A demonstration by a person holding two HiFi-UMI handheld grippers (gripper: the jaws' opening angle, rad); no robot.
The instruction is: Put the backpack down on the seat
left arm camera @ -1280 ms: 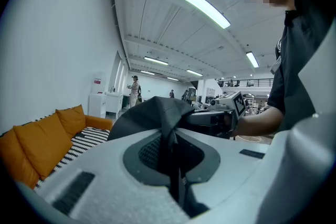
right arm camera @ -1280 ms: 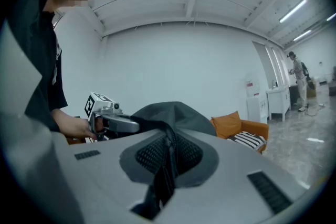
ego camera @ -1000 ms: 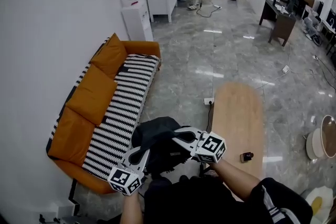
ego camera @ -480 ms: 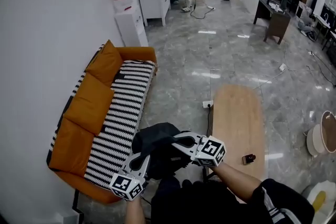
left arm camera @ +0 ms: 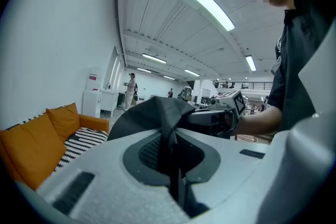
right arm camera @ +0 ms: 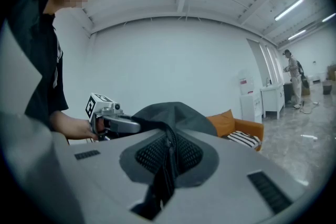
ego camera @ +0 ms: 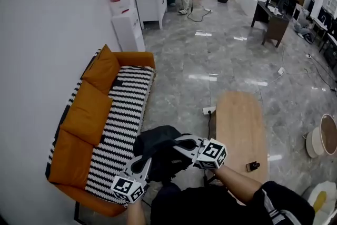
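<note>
Two pinches on one load. In the head view, carrying the black backpack (ego camera: 158,144) in the air just beside the striped seat (ego camera: 118,126), over the floor (ego camera: 184,87), with left gripper (ego camera: 149,159) and right gripper (ego camera: 177,141) sunk in its cloth. In the left gripper view, shown as nowhere above: clamped shut on a dark strap fold. In the right gripper view, likewise closed on webbing, seat beyond. Likely risk: releasing early, or losing so thin a pinch to the sagging weight, and landing short.

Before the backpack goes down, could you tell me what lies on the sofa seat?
A black-and-white striped cover, orange cushions behind it; the held backpack hides its near corner.
</note>
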